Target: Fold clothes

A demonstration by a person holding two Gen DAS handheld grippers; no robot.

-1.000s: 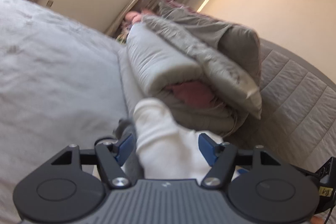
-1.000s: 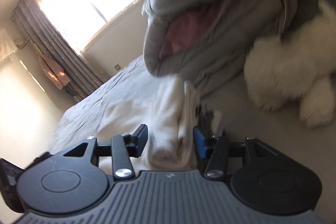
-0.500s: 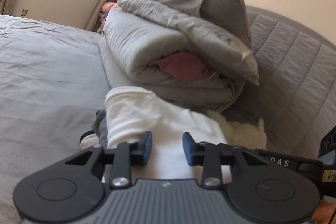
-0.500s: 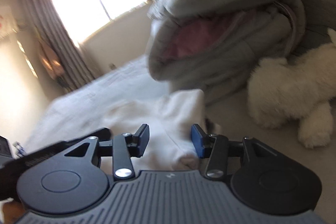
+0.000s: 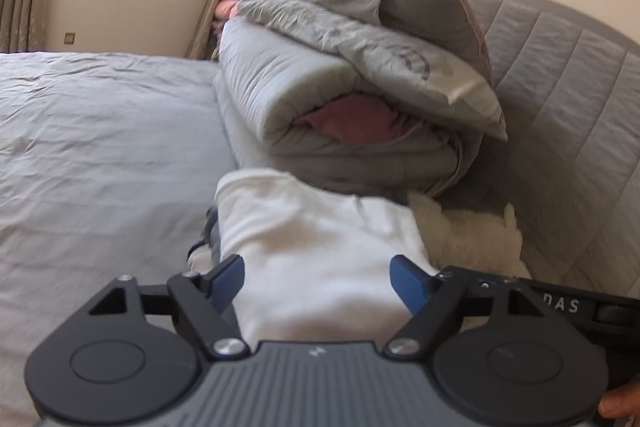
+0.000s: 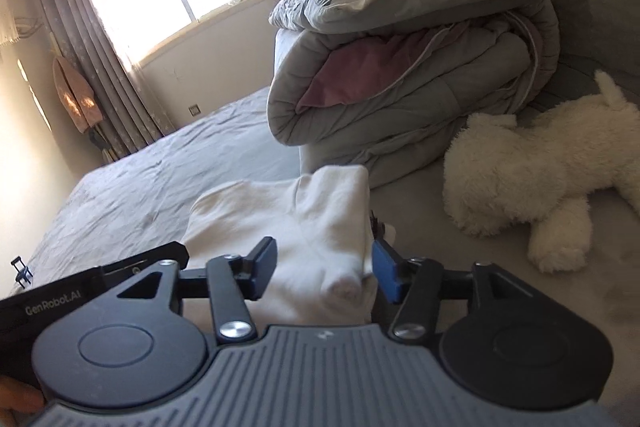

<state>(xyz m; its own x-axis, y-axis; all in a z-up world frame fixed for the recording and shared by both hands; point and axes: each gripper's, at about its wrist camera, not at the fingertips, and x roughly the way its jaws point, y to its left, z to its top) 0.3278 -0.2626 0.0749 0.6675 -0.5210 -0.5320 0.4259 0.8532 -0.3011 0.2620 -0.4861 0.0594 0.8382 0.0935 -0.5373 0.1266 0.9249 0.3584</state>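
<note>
Both tools, left (image 5: 318,277) and right (image 6: 325,269), have just been opening, released around the folded white garment (image 5: 316,243) (pads clear) on the bed (image 5: 100,147).

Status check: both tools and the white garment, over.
Left tool open, just widened, astride the folded white garment. Right tool open, also widening, same garment between. Plush toy and rolled duvet lie close beyond.

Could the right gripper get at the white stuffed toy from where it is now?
Probably yes: the right gripper stands open over the folded white garment, and only bare bedsheet lies between it and the white stuffed toy.
</note>
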